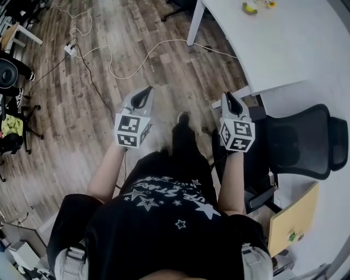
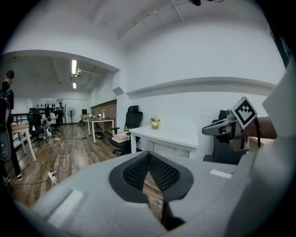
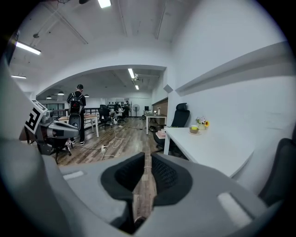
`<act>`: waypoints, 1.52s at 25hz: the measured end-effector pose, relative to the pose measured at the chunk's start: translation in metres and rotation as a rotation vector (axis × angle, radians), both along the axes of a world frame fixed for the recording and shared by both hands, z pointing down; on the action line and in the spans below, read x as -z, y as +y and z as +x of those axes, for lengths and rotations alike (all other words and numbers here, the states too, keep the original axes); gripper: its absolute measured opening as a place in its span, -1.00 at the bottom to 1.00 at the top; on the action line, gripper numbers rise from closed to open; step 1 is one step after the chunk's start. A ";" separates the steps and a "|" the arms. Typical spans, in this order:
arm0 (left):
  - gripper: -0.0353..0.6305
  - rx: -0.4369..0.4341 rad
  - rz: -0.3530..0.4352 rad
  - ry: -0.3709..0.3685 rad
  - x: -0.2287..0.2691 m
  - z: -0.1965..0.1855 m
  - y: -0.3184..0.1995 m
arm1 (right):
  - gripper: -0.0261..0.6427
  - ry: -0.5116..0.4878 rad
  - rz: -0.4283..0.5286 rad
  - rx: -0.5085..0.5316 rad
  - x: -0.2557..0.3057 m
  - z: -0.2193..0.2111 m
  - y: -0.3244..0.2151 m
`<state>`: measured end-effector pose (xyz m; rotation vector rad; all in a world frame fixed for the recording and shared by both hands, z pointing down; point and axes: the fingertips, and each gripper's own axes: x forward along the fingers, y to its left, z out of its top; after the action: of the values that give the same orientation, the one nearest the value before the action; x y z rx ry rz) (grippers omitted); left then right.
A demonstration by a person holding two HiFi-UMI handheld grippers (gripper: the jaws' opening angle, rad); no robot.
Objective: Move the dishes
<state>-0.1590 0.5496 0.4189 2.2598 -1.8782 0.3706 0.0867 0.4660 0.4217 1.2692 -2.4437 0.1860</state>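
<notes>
Wooden floor (image 1: 109, 109) is lying under both grippers. The left gripper (image 1: 146, 93) and right gripper (image 1: 228, 97) are hanging with jaws pressed together, gripping nothing. A possible dish (image 1: 250, 8) is sitting on the white table (image 1: 284, 44), well apart; stepping closer before spreading the jaws seems wise.

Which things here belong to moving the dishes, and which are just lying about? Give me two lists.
For the job:
left gripper, shut and empty
right gripper, shut and empty
small bowl on the white table, likely one of the dishes

Lying about:
black chair
cables and power strip on the wood floor
tan board by the chair
</notes>
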 end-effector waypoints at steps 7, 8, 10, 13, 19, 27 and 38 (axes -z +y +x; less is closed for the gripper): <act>-0.86 0.005 -0.020 -0.006 -0.008 -0.010 -0.054 | -0.45 -0.025 -0.007 0.008 -0.012 -0.014 -0.077; -0.86 -0.004 -0.022 -0.008 -0.009 -0.010 -0.068 | -0.44 -0.024 -0.008 0.012 -0.014 -0.016 -0.094; -0.86 -0.026 -0.032 -0.026 -0.010 -0.012 -0.103 | -0.40 -0.019 -0.010 0.018 -0.017 -0.021 -0.136; -0.86 -0.060 -0.064 -0.045 -0.014 -0.014 -0.163 | -0.32 -0.031 -0.012 -0.008 -0.020 -0.026 -0.204; -0.86 -0.106 -0.067 -0.036 -0.011 -0.001 -0.290 | -0.26 -0.067 -0.046 -0.055 -0.028 -0.015 -0.322; -0.86 -0.156 -0.062 -0.042 -0.002 0.021 -0.439 | -0.26 -0.044 -0.080 -0.100 -0.028 0.012 -0.447; -0.86 -0.228 -0.069 -0.006 -0.004 0.032 -0.521 | -0.26 -0.039 -0.067 -0.185 -0.019 0.026 -0.517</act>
<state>-0.1272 0.0288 0.4232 2.4338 -1.5878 0.4671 0.1130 -0.0510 0.4406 1.4738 -2.3300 0.3423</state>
